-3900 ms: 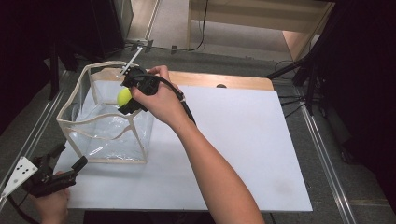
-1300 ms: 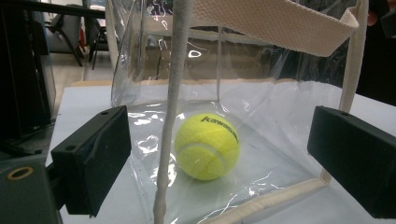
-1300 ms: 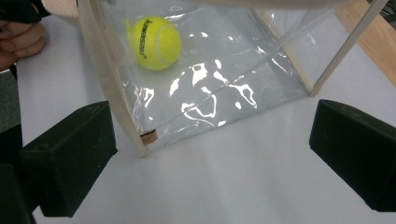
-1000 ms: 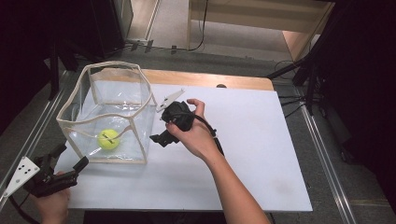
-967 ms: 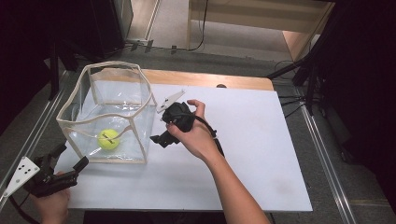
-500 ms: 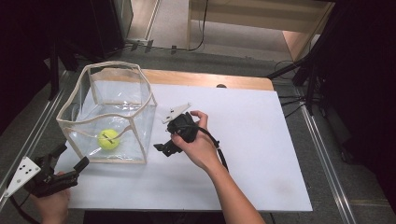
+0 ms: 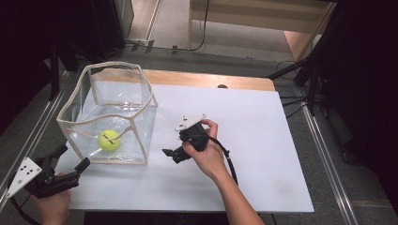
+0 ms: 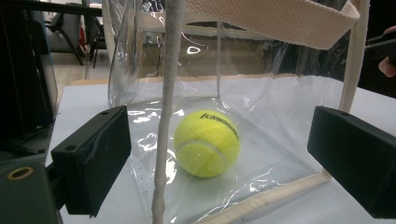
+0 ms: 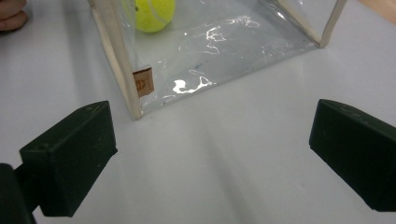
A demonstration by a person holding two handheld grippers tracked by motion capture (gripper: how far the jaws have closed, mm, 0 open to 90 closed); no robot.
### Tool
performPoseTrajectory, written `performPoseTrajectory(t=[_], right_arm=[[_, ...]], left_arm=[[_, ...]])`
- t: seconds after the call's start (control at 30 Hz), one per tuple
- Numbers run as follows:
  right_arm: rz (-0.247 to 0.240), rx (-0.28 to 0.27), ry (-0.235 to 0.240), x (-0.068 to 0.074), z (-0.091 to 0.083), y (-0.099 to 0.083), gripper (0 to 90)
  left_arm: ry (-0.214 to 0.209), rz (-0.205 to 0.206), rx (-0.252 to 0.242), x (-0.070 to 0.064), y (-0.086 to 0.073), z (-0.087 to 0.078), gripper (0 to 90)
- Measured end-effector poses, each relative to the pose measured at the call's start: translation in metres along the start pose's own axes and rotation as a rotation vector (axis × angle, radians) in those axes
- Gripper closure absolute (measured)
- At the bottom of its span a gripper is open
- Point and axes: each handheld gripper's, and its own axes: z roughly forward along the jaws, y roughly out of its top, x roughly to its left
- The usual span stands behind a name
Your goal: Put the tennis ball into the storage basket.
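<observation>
Since the earlier frames the right gripper (image 7: 172,153) has drawn back from the clear bag (image 7: 141,123), jaws spread and empty, leaving the tennis ball (image 7: 109,139) resting on the bag's floor. Just outside the bag's near corner, the left gripper (image 7: 70,161) waits with jaws spread, apparently ready to steady it.
</observation>
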Motion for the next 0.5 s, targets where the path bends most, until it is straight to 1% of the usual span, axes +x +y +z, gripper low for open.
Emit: performPoseTrajectory(t=[0.13,0.3,0.43,0.5], right_arm=[[0.005,-0.014,-0.008,-0.002,-0.004,-0.009,0.0],[0.022,-0.027,-0.018,-0.004,-0.01,-0.022,0.0],[0.045,-0.034,-0.032,-0.005,-0.014,-0.033,0.0],[0.048,-0.04,-0.035,-0.007,-0.017,-0.039,0.0]], left_arm=[[-0.001,0.0,-0.001,0.0,0.0,0.0,6.5],[0.001,0.008,0.004,-0.001,0.0,0.001,6.5],[0.002,0.009,0.005,-0.001,0.0,0.001,6.5],[0.002,0.013,0.009,-0.001,0.0,0.001,6.5]])
